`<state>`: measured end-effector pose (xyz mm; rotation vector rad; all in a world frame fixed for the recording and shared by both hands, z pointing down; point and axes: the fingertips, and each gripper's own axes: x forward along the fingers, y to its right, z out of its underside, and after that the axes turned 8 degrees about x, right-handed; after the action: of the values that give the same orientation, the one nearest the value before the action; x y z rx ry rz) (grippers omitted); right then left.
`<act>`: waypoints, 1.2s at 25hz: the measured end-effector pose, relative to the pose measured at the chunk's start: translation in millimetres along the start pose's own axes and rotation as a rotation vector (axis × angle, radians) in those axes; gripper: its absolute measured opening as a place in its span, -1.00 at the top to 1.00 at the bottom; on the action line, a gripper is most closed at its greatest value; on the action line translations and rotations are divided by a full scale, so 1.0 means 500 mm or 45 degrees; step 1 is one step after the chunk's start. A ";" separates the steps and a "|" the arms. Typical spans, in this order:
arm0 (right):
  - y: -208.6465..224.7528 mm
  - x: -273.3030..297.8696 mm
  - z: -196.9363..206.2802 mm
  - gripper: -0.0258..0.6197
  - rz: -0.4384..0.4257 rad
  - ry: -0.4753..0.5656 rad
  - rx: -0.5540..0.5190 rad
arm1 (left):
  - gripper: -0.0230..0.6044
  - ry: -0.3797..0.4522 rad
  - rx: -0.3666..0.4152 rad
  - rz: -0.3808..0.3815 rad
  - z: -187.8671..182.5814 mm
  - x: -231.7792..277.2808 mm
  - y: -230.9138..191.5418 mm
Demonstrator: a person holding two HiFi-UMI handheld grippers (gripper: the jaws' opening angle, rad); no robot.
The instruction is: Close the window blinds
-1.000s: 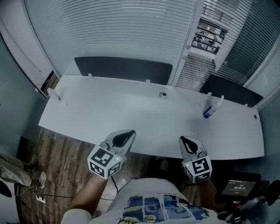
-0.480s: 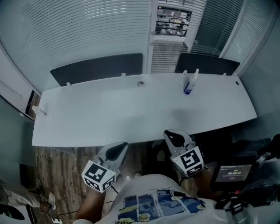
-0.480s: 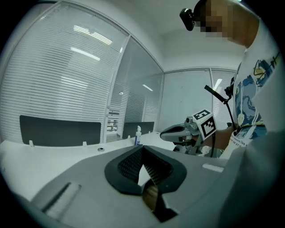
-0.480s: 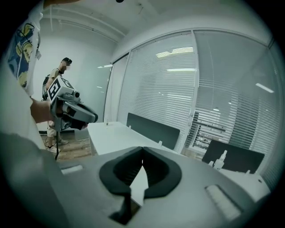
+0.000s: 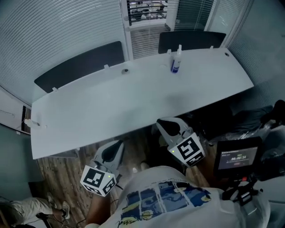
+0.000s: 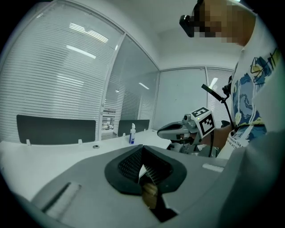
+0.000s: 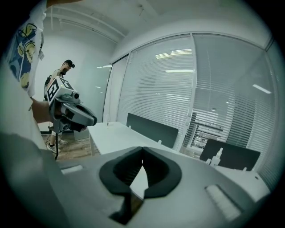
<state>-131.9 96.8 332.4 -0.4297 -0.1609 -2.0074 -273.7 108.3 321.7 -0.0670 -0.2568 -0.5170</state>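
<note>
Slatted window blinds point(image 5: 67, 26) hang lowered behind a long white desk point(image 5: 133, 102). One narrow panel point(image 5: 147, 11) lets shelves show through its slats; it also appears in the left gripper view point(image 6: 109, 122) and the right gripper view point(image 7: 207, 129). My left gripper point(image 5: 116, 144) is held off the desk's near edge, over the wooden floor, shut and empty point(image 6: 142, 147). My right gripper point(image 5: 161, 122) hangs just at the near edge, its tips touching with nothing between them point(image 7: 142, 149). Both point towards the desk and windows, far from the blinds.
A spray bottle point(image 5: 176, 60) stands at the desk's far edge. Two dark divider panels point(image 5: 80, 67) line the back of the desk. A device with a lit screen point(image 5: 236, 156) sits on a stand at my right. Another person point(image 7: 62, 71) stands near the left wall.
The view has swung right, so the desk now lies slanted and further left. Both grippers have drawn back from over the desk's near edge towards the floor side. Their jaws stay as before.
</note>
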 end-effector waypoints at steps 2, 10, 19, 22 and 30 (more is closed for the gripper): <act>-0.002 -0.003 0.001 0.91 -0.004 0.007 -0.010 | 0.90 -0.002 0.001 -0.002 0.007 -0.001 0.007; -0.024 0.001 -0.006 0.91 -0.039 0.017 -0.024 | 0.90 -0.037 -0.006 0.008 0.011 0.004 0.010; -0.033 0.005 -0.014 0.91 -0.047 0.006 -0.071 | 0.90 -0.039 -0.005 0.002 0.020 0.000 0.014; -0.035 0.008 -0.013 0.91 -0.051 0.006 -0.077 | 0.90 -0.039 -0.009 0.002 0.027 0.000 0.015; -0.030 0.012 -0.012 0.91 -0.034 -0.019 -0.086 | 0.90 -0.037 -0.004 0.025 0.031 0.005 0.013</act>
<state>-149.0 97.1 330.0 -0.4876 -0.1091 -2.0404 -271.8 114.6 337.4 -0.0804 -0.2836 -0.4969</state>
